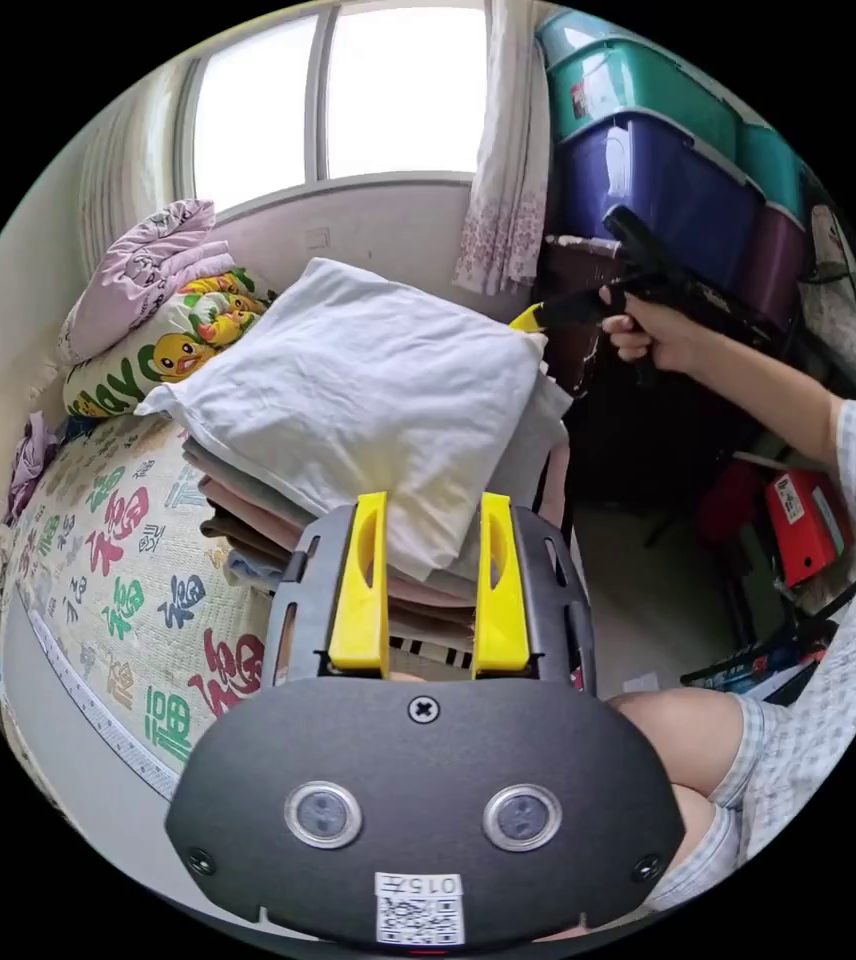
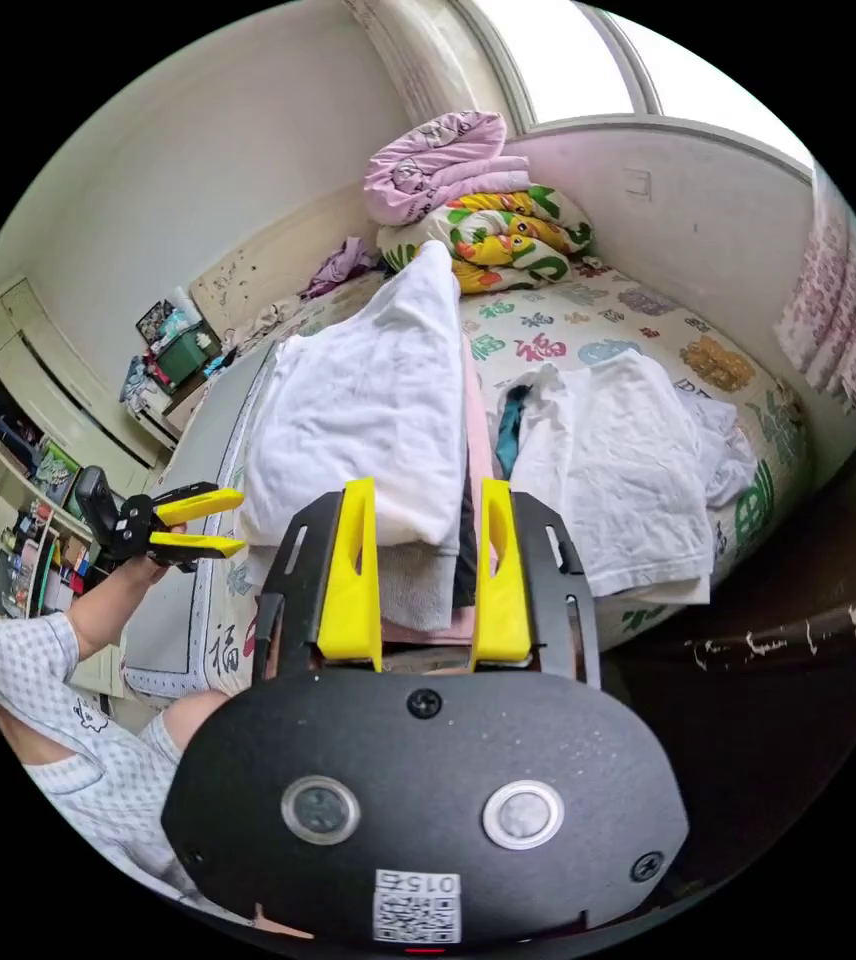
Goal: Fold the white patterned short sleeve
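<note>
Bedroom with a window at the far end; a bed (image 2: 648, 330) with a printed cover holds everything I work on. Near its edge stands a stack (image 1: 278, 500) of folded clothes, topped by a plain white folded piece (image 1: 368, 400). Beside the stack, toward the right in the right gripper view, a loose white shirt (image 2: 618, 470) lies crumpled on the cover. I judge it to be the short sleeve I must fold, though I cannot make out any pattern.

My left gripper (image 1: 431, 505) has its jaws spread, empty, close before the stack. My right gripper (image 2: 426, 495) is likewise spread and holds nothing.

Folding seems not yet begun. To do it well, I would leave the stack alone, pinch the shirt at both shoulders, and spread it flat on bare cover before making any crease.
</note>
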